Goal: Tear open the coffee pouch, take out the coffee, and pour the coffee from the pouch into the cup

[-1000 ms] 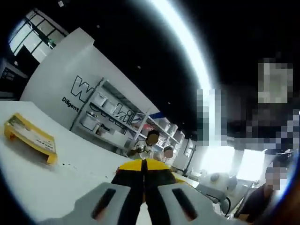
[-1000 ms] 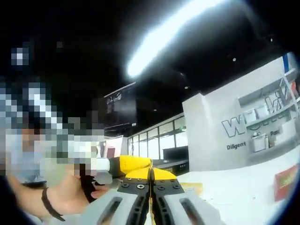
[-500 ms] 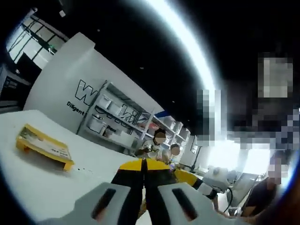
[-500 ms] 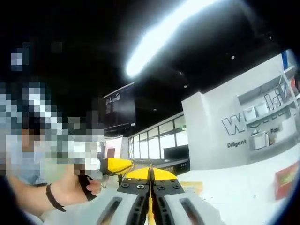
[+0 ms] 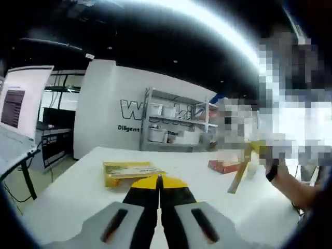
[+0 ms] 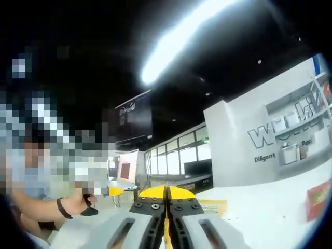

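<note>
In the left gripper view my left gripper [image 5: 158, 182] has its yellow-tipped jaws pressed together, with nothing between them. Off to its right a long, thin tan-yellow coffee pouch [image 5: 240, 176] hangs tilted above the white table [image 5: 78, 197], held from above by the right gripper, which is mostly hidden. In the right gripper view my right gripper [image 6: 166, 193] is shut, and a thin yellow sliver of the pouch [image 6: 166, 234] shows in the seam between its jaws. Far to the left, a hand [image 6: 83, 203] with a dark wristband holds the left gripper [image 6: 116, 190].
A flat yellow box [image 5: 130, 171] lies on the table ahead of the left gripper, and a red box [image 5: 222, 166] lies further right. An open laptop [image 5: 15, 124] stands at the left edge. Shelving [image 5: 171, 127] lines the far wall.
The hand with the left gripper has drawn away from the right gripper, smaller and farther left in the right view. The left view has swung round to face the table and boxes.
</note>
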